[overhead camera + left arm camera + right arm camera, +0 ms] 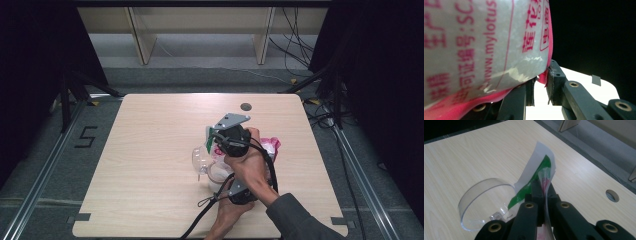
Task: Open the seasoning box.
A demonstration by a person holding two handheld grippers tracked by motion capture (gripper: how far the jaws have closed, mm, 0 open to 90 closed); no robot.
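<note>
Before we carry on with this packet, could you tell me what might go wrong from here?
1. The right gripper pinches just a thin strip of the green-and-white packet; the strip may tear or slip free.
2. The left gripper has the pink-printed bag only by its lower edge, so it could slide out.
3. The clear plastic cup lies on its side directly below, so contents could miss it and spill onto the table.

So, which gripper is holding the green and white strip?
The right gripper: its jaws pinch the strip; the left gripper is at the pink printed bag.
</note>
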